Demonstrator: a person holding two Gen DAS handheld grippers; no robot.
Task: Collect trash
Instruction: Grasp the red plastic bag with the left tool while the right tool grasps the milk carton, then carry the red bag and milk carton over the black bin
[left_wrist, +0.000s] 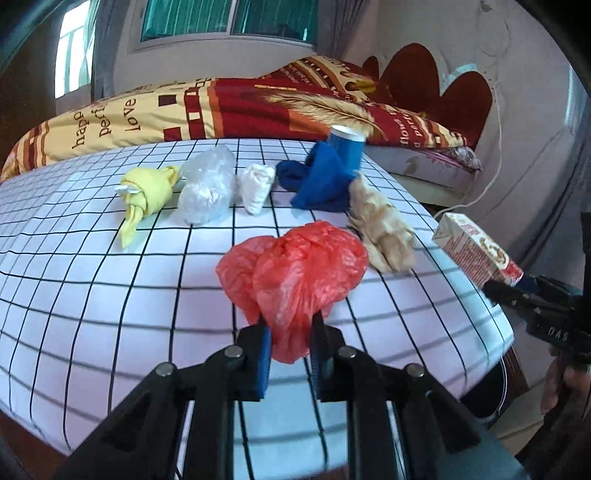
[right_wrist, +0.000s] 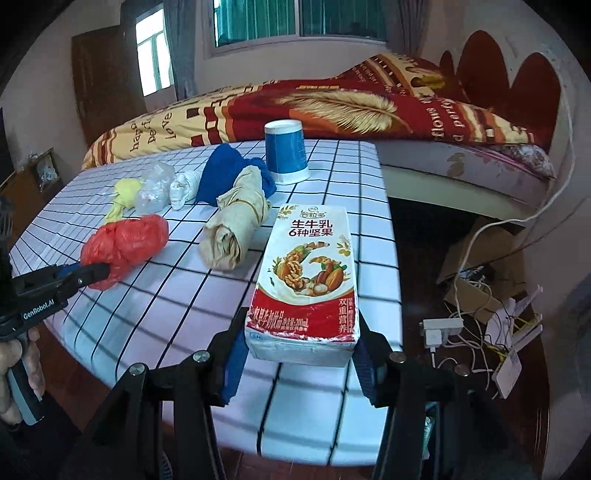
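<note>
Behind everything, a bed (right_wrist: 258, 107) under a red-and-yellow feather-print quilt. In front, a tabletop (left_wrist: 110, 280) in white cloth with a black grid. At its right edge, a nut-milk carton (right_wrist: 306, 273) clamped at the near end by the right tongs (right_wrist: 299, 354), lifted and tilted in the left wrist view. Near the front edge, a crumpled red plastic bag (left_wrist: 295, 266) pinched at its lower tail by the left tongs (left_wrist: 290, 354). Just right of it, a rolled beige paper bag (left_wrist: 380, 225). Behind, touching, a blue cloth (left_wrist: 317, 181) bunched against an upturned blue paper cup (left_wrist: 347, 147). Leftward in a row: white paper wad (left_wrist: 256, 186), clear plastic bag (left_wrist: 208, 184), knotted yellow bag (left_wrist: 144, 194).
</note>
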